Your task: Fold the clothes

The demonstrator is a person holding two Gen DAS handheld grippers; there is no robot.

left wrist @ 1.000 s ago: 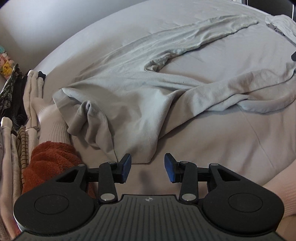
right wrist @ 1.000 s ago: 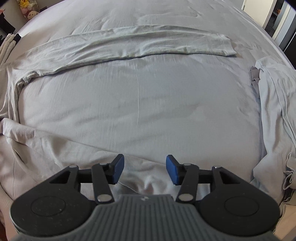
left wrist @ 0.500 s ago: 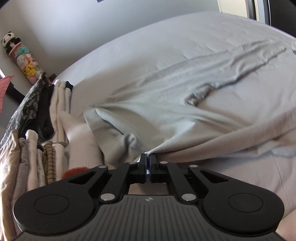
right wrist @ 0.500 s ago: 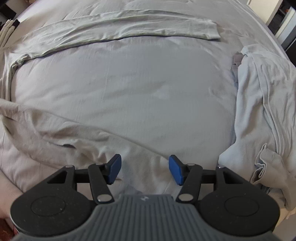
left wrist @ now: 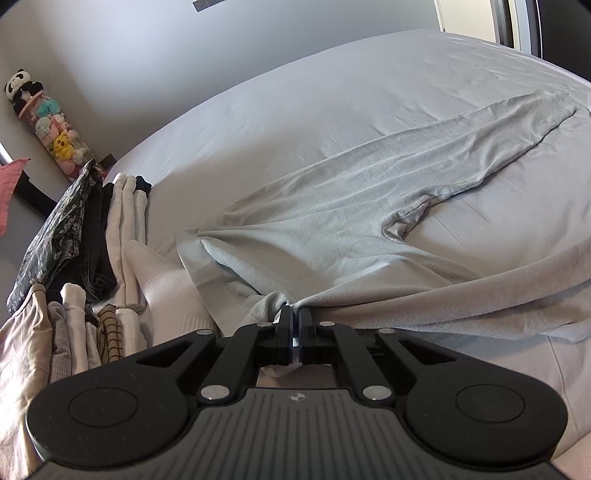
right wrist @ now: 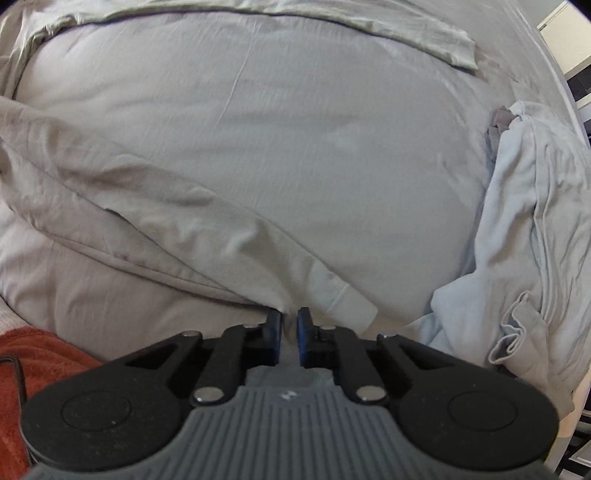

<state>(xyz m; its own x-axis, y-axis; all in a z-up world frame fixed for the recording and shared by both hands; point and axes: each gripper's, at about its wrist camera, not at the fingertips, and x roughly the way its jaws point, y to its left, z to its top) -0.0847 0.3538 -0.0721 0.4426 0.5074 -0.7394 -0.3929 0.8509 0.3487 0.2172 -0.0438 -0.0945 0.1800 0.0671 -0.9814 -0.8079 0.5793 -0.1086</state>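
A pair of pale grey-beige trousers (left wrist: 351,221) lies spread on the bed. One leg stretches away to the far right, and the other runs past the near edge. My left gripper (left wrist: 295,321) is shut on a bunched fold at the waist end, and the cloth pulls taut from its tips. In the right wrist view the near leg (right wrist: 166,221) runs diagonally down to my right gripper (right wrist: 290,321). Its jaws are closing, nearly together, with the leg's edge near the cuff pinched between the blue pads. The far leg (right wrist: 332,22) lies flat along the top.
Folded clothes (left wrist: 92,240) are stacked along the bed's left side, with plush toys (left wrist: 48,122) by the wall behind. A crumpled pale blue garment (right wrist: 535,221) lies at the bed's right edge. An orange-red towel (right wrist: 37,354) shows at lower left. Grey sheet (right wrist: 314,129) lies between the legs.
The left jaws closed on the waist end and lifted it. The right gripper slid along the near leg toward its cuff, and its jaws went from wide open to nearly together on the cloth.
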